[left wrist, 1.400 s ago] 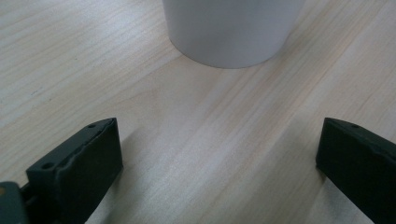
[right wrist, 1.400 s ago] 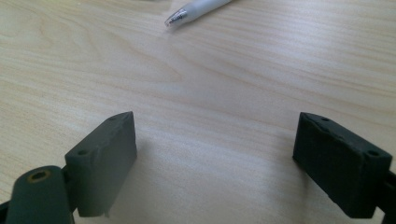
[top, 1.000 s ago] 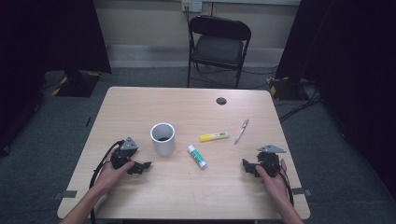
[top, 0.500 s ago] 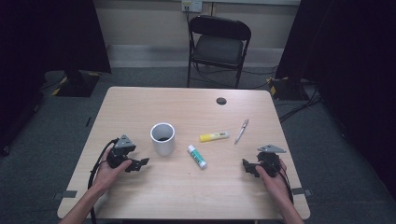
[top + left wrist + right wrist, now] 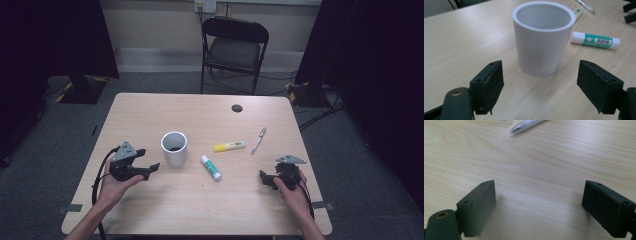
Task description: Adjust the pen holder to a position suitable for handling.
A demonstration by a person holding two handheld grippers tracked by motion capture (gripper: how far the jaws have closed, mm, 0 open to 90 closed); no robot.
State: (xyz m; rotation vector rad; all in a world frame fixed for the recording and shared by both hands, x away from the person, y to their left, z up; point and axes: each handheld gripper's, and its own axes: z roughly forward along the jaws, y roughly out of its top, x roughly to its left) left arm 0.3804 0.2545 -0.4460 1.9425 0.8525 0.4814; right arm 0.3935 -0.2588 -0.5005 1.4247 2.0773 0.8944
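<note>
Two grippers sit over the near half of a pale wooden table (image 5: 150, 107), one in each of the person's hands. The left gripper (image 5: 150, 168) points at a white cup (image 5: 174, 148) standing upright just beside it, near the table's middle; in the left gripper view the cup (image 5: 543, 37) rises just ahead of the jaws, centred on the gap between them, and neither pad touches it. Those jaws stand wide apart with nothing between them, though they have just been closing a little. Right of the cup lie a glue stick (image 5: 211, 167), a yellow marker (image 5: 229, 146) and a pen (image 5: 259, 139), each apart from the others. The right gripper (image 5: 265, 179) rests low near the table's right edge, its jaws spread wide over bare wood, with the pen's tip (image 5: 524, 126) farther ahead.
</note>
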